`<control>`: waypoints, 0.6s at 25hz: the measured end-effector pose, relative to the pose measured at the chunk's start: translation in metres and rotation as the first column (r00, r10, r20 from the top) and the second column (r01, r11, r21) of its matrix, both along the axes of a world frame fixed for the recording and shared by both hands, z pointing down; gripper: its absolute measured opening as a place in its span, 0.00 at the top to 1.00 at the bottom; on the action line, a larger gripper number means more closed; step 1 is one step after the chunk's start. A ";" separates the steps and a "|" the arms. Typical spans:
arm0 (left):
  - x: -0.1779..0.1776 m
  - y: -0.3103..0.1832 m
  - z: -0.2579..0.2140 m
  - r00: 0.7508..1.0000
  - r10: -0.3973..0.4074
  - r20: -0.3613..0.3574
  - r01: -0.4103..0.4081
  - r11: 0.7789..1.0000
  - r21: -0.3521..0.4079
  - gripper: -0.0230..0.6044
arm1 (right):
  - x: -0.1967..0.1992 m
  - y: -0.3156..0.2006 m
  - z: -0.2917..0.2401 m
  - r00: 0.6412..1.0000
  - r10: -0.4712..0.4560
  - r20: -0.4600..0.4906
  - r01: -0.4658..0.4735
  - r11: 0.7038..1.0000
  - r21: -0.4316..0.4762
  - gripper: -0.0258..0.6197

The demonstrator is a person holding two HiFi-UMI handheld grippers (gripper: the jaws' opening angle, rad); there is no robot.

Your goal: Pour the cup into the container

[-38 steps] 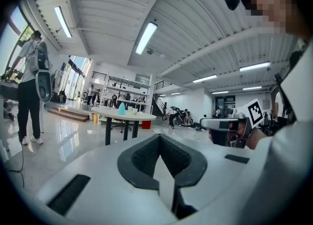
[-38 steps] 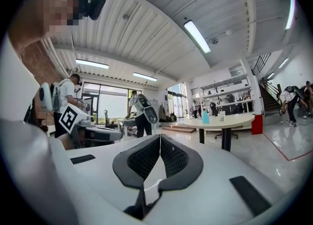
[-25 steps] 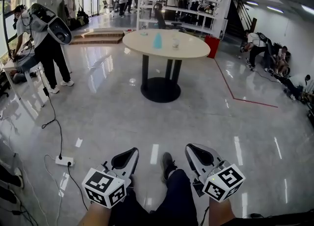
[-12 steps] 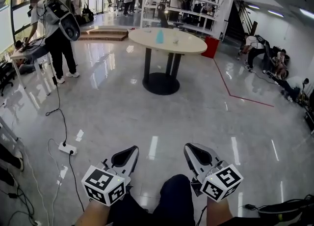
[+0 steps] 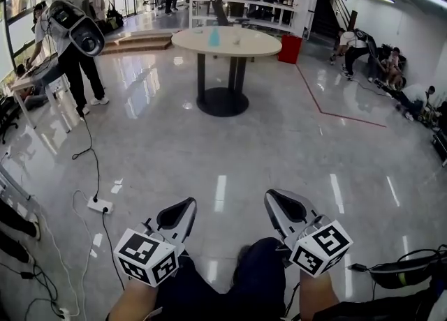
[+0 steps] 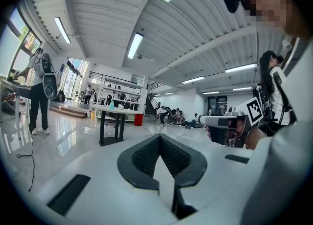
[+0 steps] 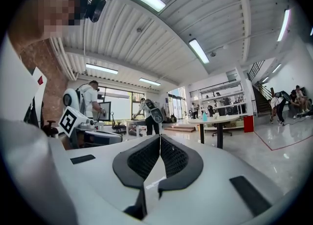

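- Since a second ago, the small clear cup (image 5: 237, 38) and the taller pale blue vessel (image 5: 214, 36) near it have slid higher and a little left in my head view. My shoe, which then showed between the grippers, is out of sight, and I can't say I'm any nearer.
- Both stand on the round cream table (image 5: 258, 46) with the black pedestal, far across the glossy grey floor (image 5: 279, 145) from me. They are too small here to tell what the cup holds, or whether the blue vessel is the container I'm to pour into.
- One risk, as I judge it, is the white power strip (image 5: 100, 205) and its black cable (image 5: 93, 166) on the floor to my left, which a stray step could catch.
- A person with a white backpack rig (image 5: 70, 40) stands far off to the left, well clear of my line to the table.
- The other risk is arriving with the jaws as they are: a closed tip would knock the light cup over instead of taking it, and spill it before any pour.
- My left gripper (image 5: 187, 208) has its dark ribbed pads pressed together with nothing between them.
- My right gripper (image 5: 274, 201) is likewise pressed together and empty. Both hang low by my knees, touching nothing.
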State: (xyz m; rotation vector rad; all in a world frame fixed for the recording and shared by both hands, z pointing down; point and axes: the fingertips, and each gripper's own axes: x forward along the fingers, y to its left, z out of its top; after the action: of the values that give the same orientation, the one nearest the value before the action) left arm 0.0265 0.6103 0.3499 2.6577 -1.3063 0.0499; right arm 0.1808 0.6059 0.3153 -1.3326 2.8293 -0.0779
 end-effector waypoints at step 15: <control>-0.001 0.044 0.001 1.000 -0.021 -0.002 0.021 1.000 -0.015 0.96 | 0.007 0.035 -0.004 1.000 -0.001 0.009 0.001 1.000 0.002 0.95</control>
State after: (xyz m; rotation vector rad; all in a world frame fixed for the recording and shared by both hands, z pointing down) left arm 0.0252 0.6547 0.3514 2.6302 -1.3279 0.0531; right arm 0.1876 0.6412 0.3115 -1.3268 2.8220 -0.0805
